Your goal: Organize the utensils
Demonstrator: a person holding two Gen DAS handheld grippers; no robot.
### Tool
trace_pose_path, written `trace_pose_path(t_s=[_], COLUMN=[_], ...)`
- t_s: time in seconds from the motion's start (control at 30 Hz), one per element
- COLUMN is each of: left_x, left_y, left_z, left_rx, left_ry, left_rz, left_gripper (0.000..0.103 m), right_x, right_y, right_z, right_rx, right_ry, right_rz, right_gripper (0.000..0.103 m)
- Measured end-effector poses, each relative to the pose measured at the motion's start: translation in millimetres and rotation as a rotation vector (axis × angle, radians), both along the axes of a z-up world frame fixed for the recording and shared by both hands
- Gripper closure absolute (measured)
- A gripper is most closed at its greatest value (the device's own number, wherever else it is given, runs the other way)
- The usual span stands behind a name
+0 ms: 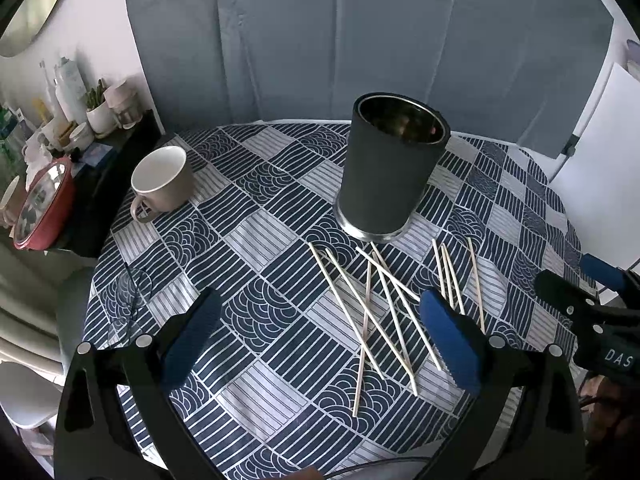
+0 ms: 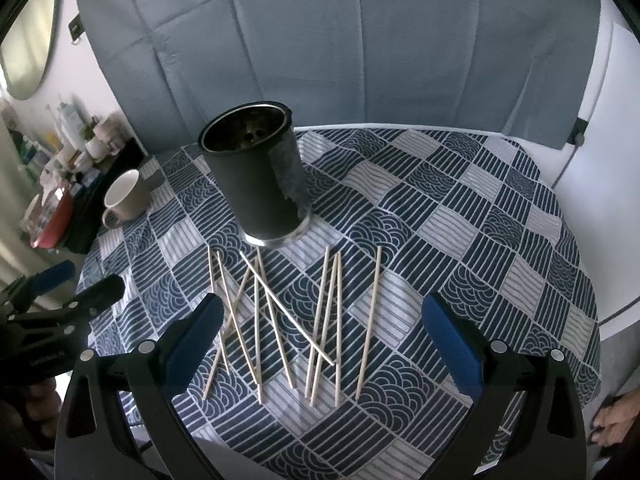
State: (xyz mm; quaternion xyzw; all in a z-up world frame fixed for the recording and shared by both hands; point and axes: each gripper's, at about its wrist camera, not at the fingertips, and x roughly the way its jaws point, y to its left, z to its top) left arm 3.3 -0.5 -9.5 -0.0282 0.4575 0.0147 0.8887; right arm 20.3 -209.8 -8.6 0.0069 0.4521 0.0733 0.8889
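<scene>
Several thin wooden sticks lie scattered and crossed on the patterned tablecloth, in front of a tall dark cylindrical holder that stands upright with its mouth open. My left gripper hovers open above the cloth, its right finger over the sticks' right side. My right gripper is open too, with most sticks lying between its blue pads. Each gripper shows at the other view's edge: the right gripper, the left gripper.
A beige mug stands at the table's left. A clear glass sits near the left edge. Beyond it, a dark shelf holds a red pot, bottles and jars. A grey padded panel backs the round table.
</scene>
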Motion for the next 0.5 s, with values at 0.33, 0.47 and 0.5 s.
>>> trace_pose_path(t_s=[0.33, 0.47, 0.5], left_x=[0.5, 1.3, 1.0], left_y=[0.1, 0.7, 0.8], left_z=[-1.2, -2.7, -2.7], left_rx=[-0.002, -0.005, -0.004], left_ry=[0.012, 0.019, 0.020], left_rz=[-0.002, 0.002, 0.003], left_gripper=[0.006, 0.006, 0.006], right_x=[0.1, 0.3, 0.9], right_y=[-2.6, -2.8, -3.4], right_z=[-1.3, -2.6, -2.6], right_rx=[0.007, 0.011, 0.011], right_ry=[0.006, 0.010, 0.012], right_rz=[-0.006, -0.009, -0.009], right_gripper=[0.008, 0.008, 0.008])
